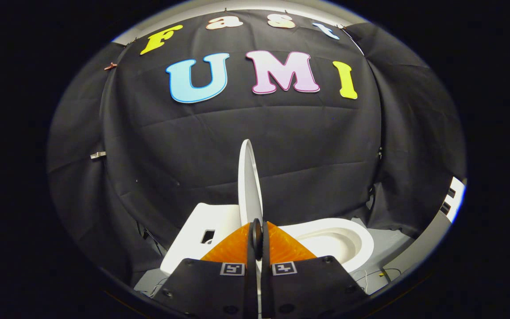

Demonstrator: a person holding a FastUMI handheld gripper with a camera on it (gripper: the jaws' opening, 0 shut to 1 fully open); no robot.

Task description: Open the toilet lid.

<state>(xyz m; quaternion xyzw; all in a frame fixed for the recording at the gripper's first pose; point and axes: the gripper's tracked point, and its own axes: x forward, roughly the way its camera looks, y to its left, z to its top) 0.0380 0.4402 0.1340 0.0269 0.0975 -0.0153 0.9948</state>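
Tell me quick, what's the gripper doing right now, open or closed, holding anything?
Gripper: closed, both fingers pinching the edge of the toilet lid, which stands raised, edge-on, above the toilet bowl.

A fisheye camera riding on the gripper [257, 237] looks forward along its two fingers, which sit at 6 o'clock, drawn close together on the raised toilet lid [249, 181]. The camera sits very near the toilet [343, 241], slightly above it, facing the black cloth wall [255, 128] beyond. The lid rises edge-on toward 12 o'clock.
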